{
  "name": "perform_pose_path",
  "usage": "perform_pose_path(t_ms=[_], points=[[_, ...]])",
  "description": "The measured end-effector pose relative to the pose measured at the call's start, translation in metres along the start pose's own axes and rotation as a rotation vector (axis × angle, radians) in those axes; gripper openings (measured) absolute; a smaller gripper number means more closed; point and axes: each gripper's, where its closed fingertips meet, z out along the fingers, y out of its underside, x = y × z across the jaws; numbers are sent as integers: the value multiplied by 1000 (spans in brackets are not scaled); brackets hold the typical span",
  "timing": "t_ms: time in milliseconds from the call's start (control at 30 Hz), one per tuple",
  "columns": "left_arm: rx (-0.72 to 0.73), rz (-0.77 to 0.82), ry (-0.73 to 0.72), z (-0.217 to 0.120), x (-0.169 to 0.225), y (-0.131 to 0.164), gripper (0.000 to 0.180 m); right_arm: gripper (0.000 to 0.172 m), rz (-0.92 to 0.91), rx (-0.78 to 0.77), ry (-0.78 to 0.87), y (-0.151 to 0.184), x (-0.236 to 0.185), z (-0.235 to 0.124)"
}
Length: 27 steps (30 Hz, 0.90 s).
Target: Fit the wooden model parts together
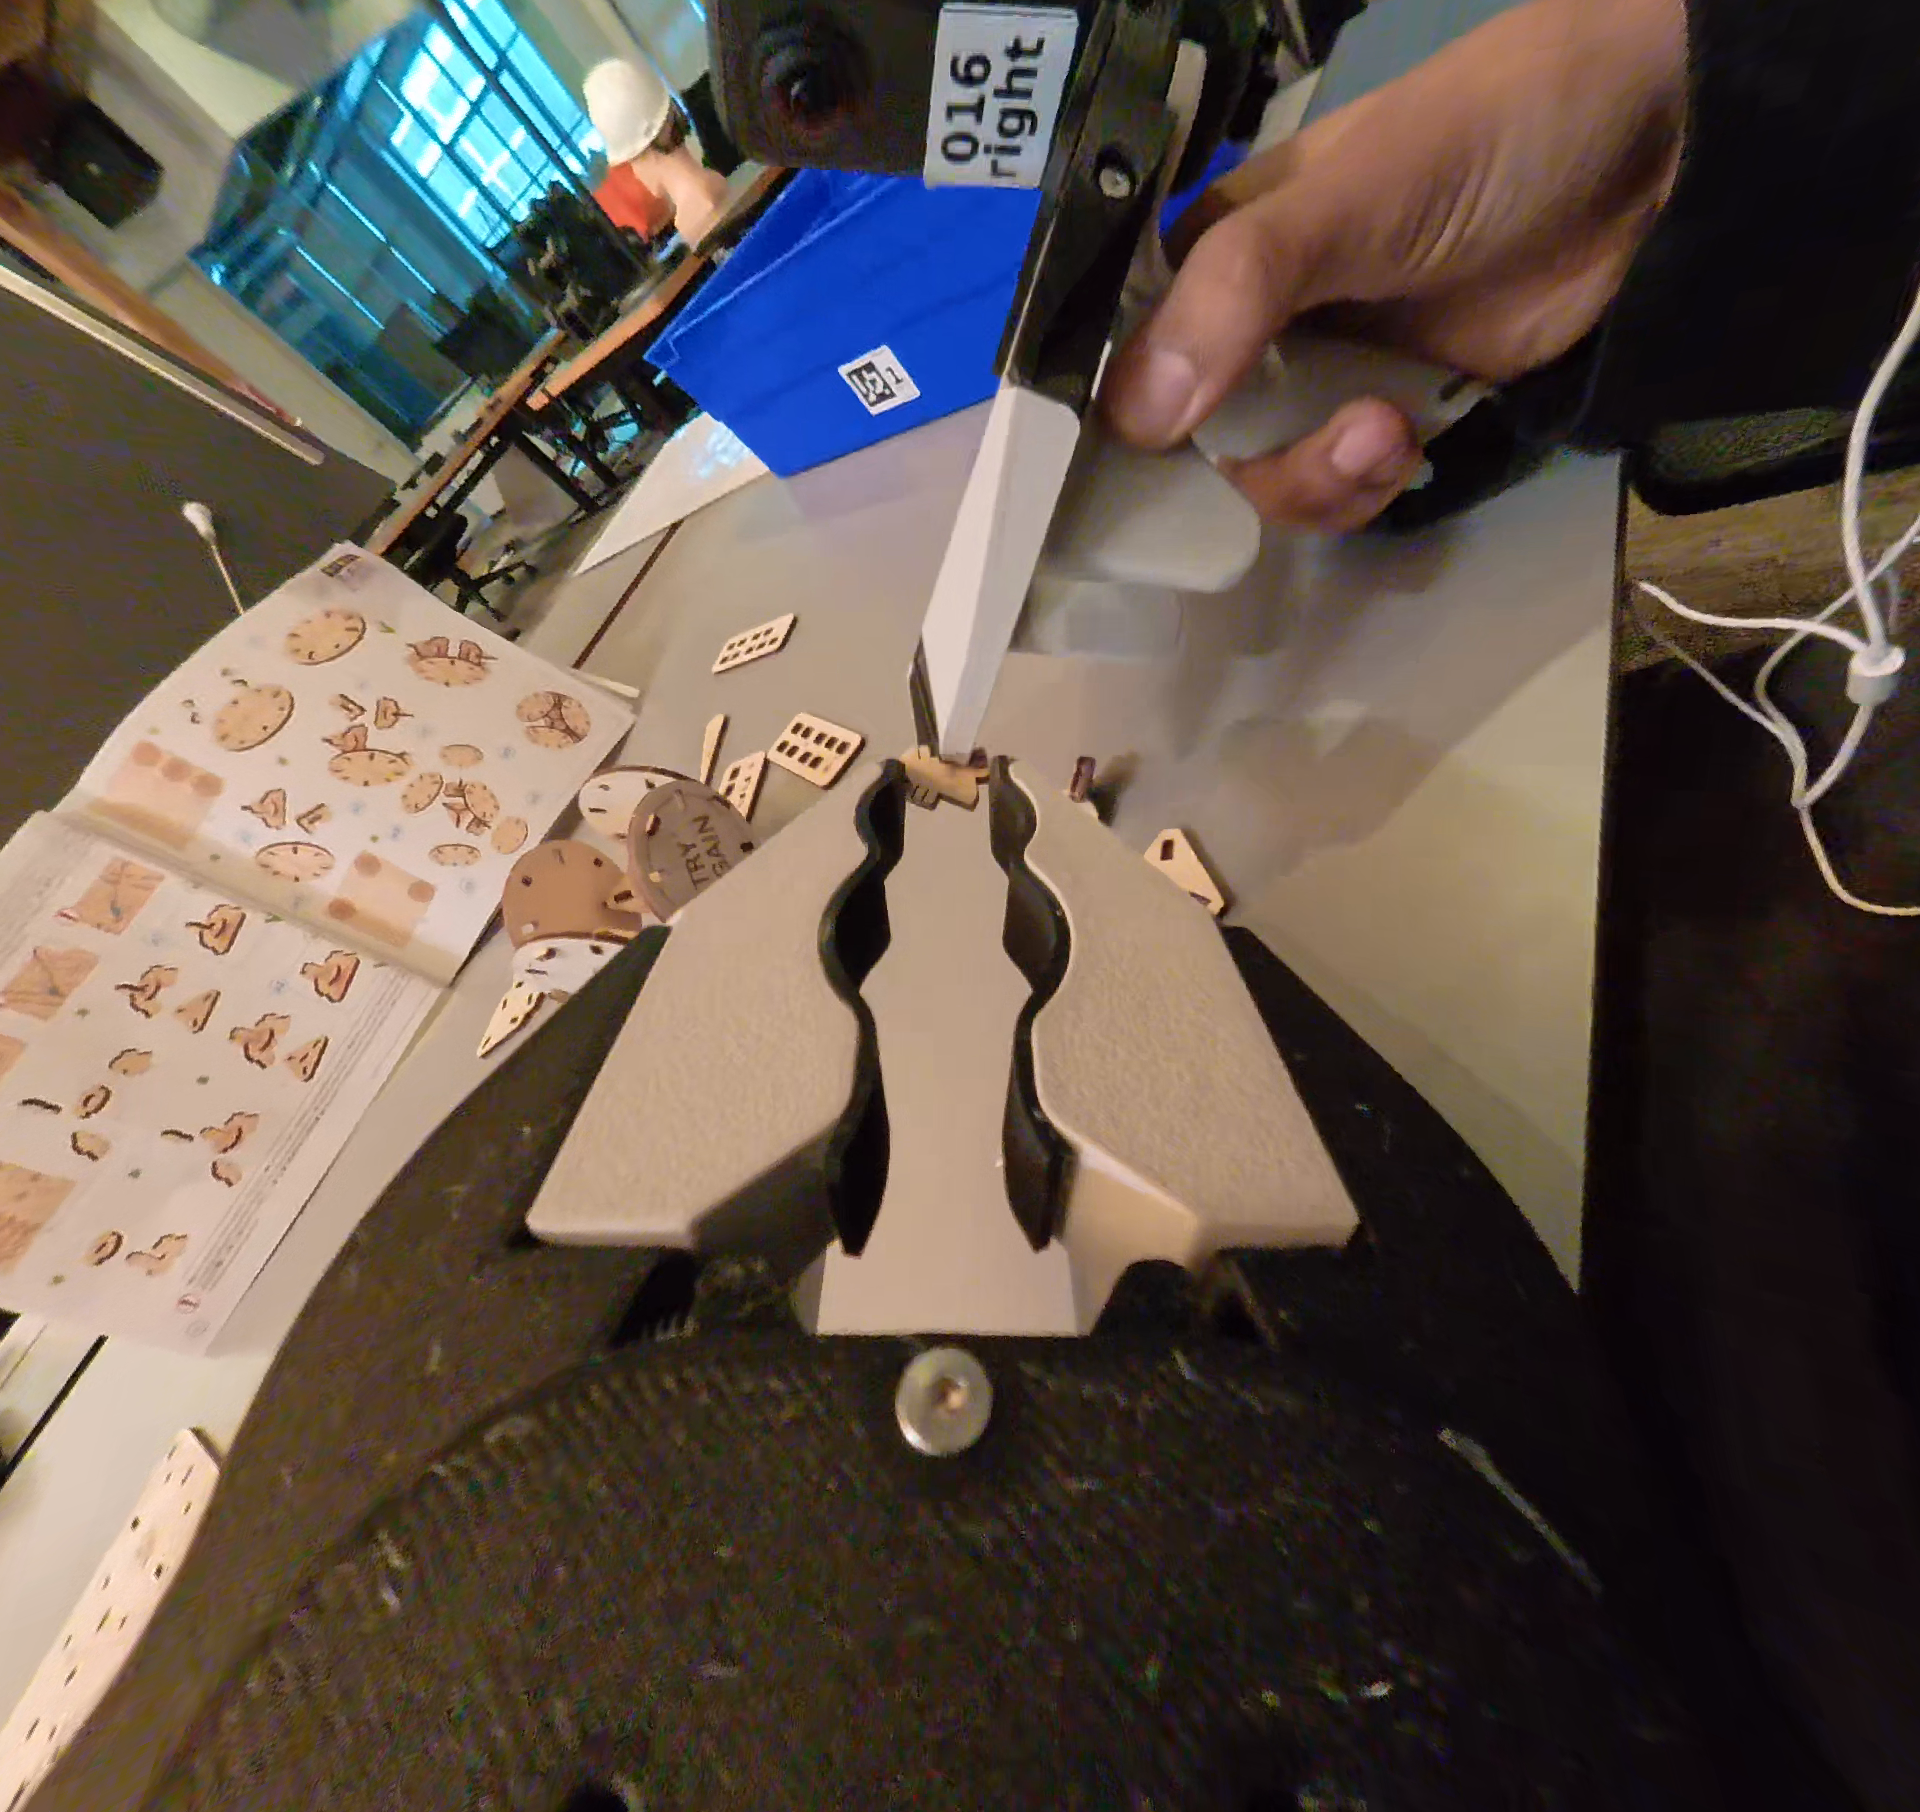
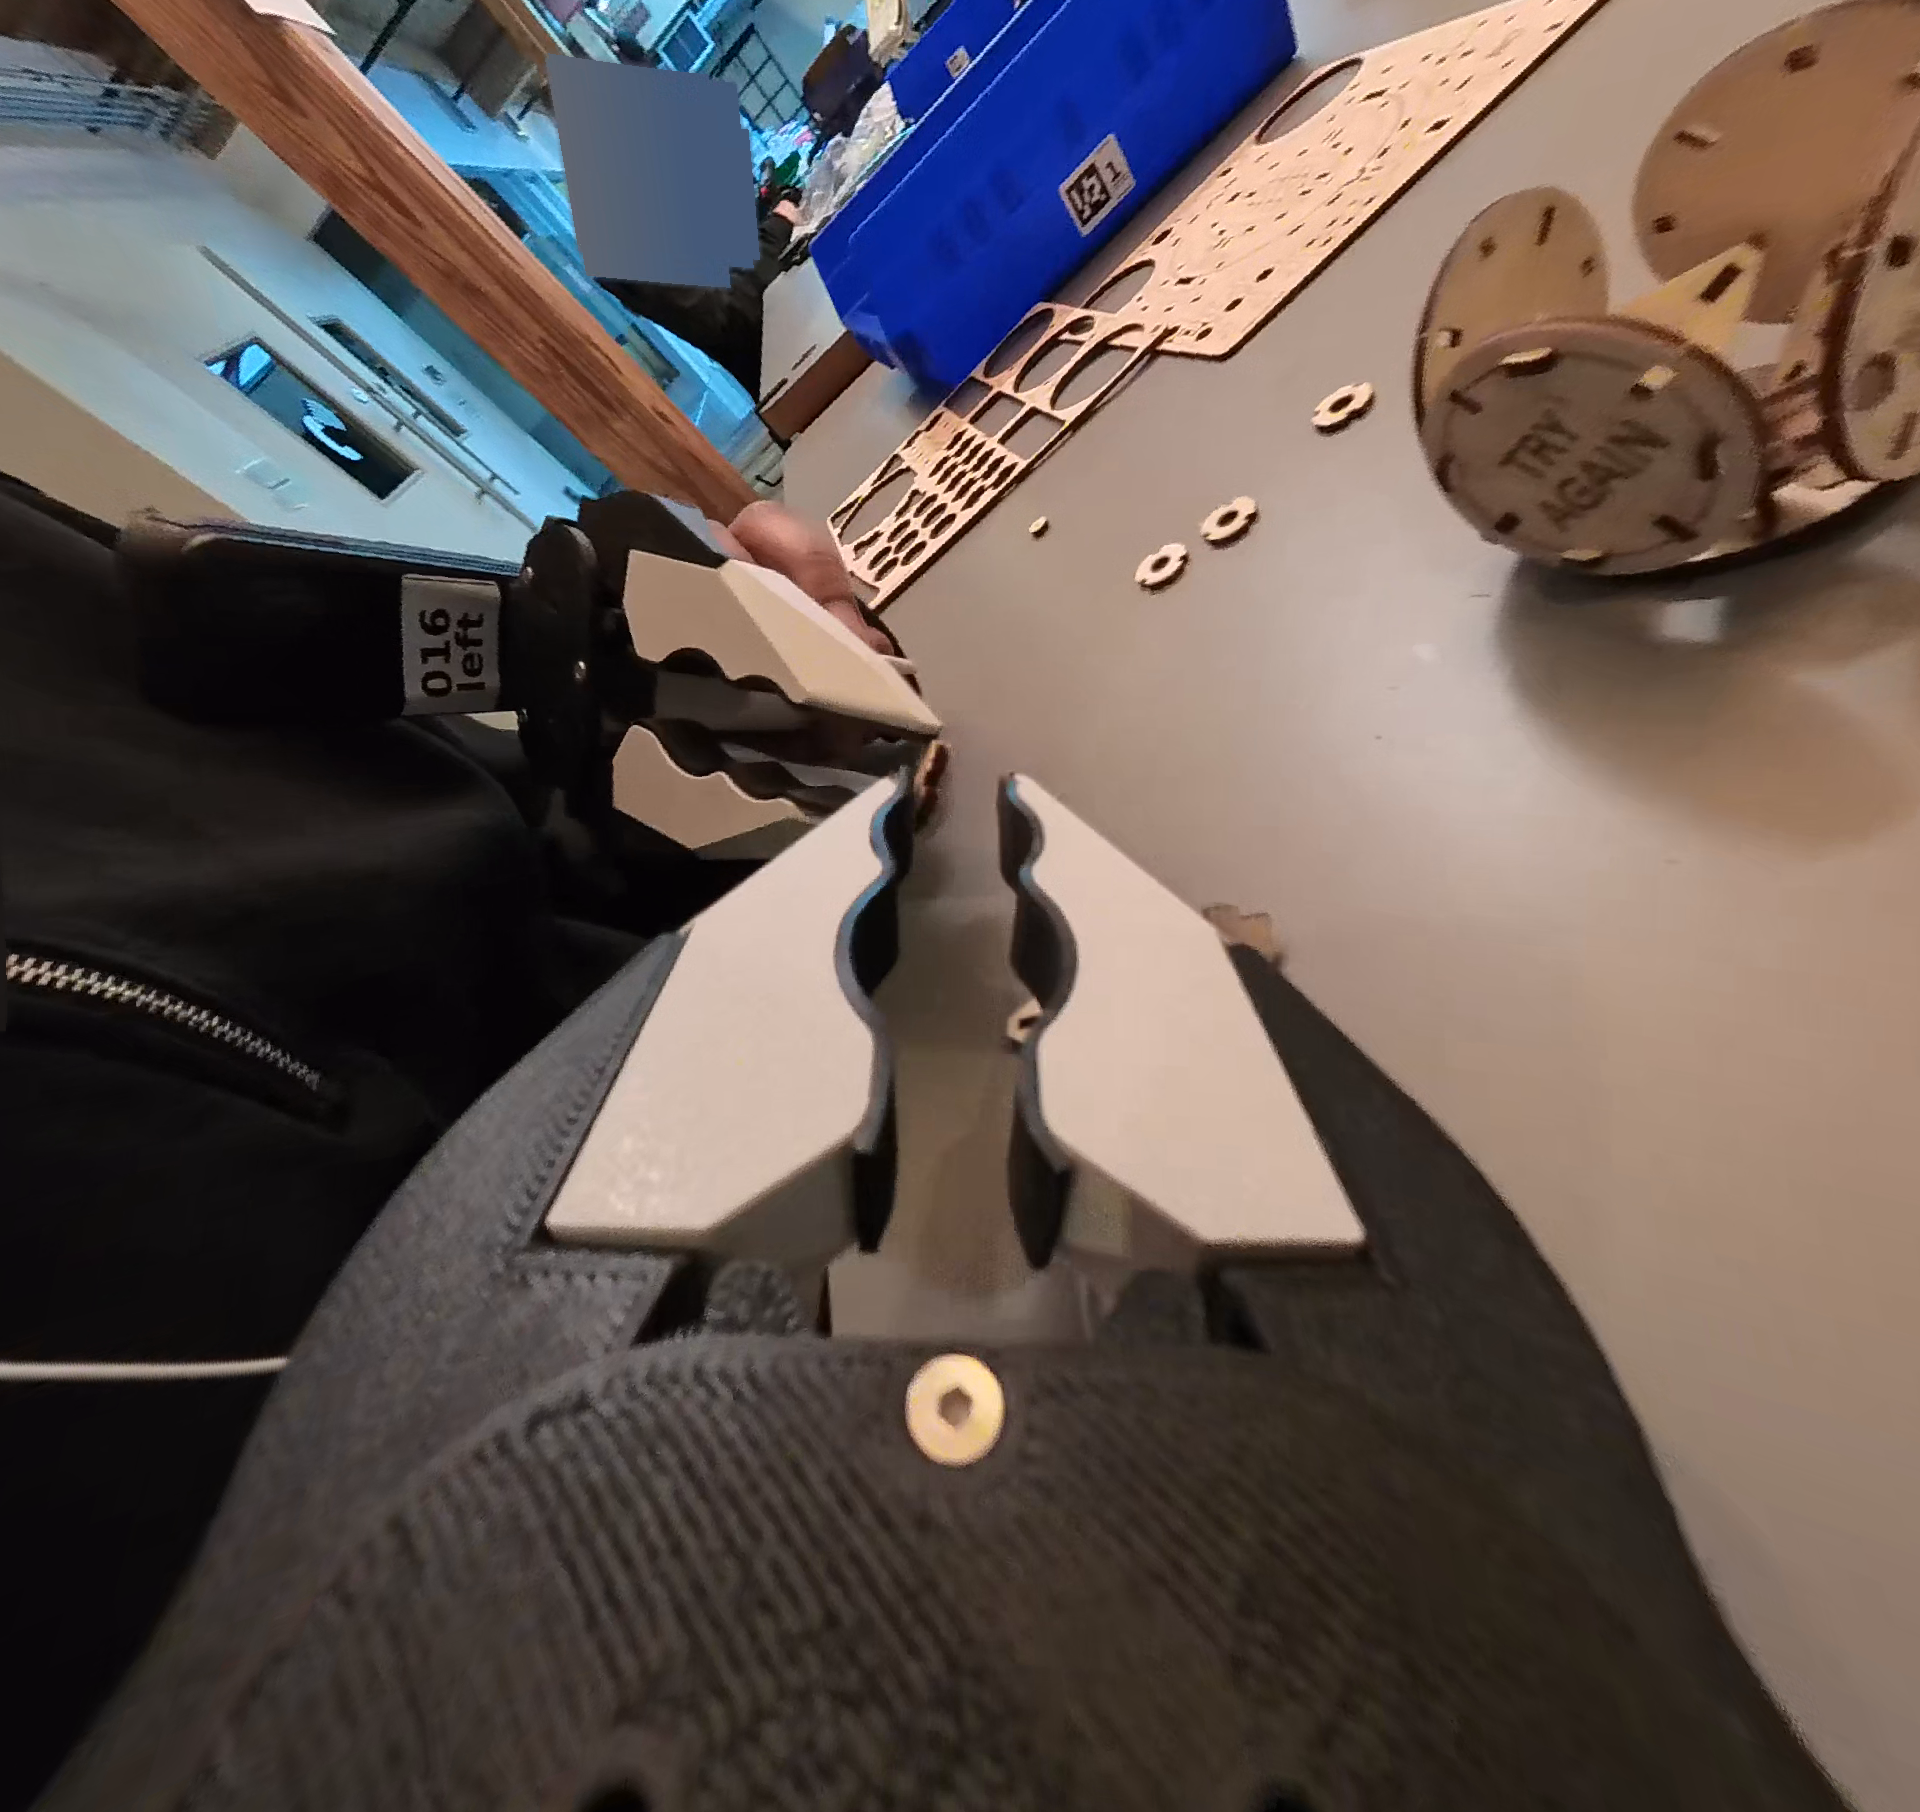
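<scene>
Each camera sits just behind its own two fingers and looks forward along them, close above the grey table (image 1: pixel 1403 889). The left wrist view faces across the table toward a blue bin (image 1: pixel 862 308) far ahead of its jaws, with an instruction sheet (image 1: pixel 270 889) to their left. The right wrist view lies lower, almost skimming the table. Both views share the small wooden piece (image 1: pixel 940 777) at the fingertips, the bin, and each other's gripper.
</scene>
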Motion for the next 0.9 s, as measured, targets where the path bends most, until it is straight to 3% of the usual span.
perform_pose_path(t_ms=[67,233,300,367,433,533,700,900], points=[[7,-11,9,0,0,-1,15,3,3,-3,-45,1,-7,2],[84,-133,8,-3,-9,-8,18,1,-28,43,-48,-7,-8,-3],[151,-312,46,-6,-18,-15,20,1,-65,64,-51,-10,-10,-5],[273,-588,190,-12,-20,-30,19,1,-100,75,-55,-12,-12,-6],[303,-832,328,-10,-23,-27,16,1,-149,90,-63,-15,-16,-6],[321,-1028,432,-10,-28,-21,15,1,-231,105,-64,-17,-22,-7],[311,-1140,618,-10,-14,-26,16,0,-276,121,-51,-20,-23,-7],[316,-1201,651,-9,-15,-24,3,2,-294,107,-39,-18,-23,-4]])
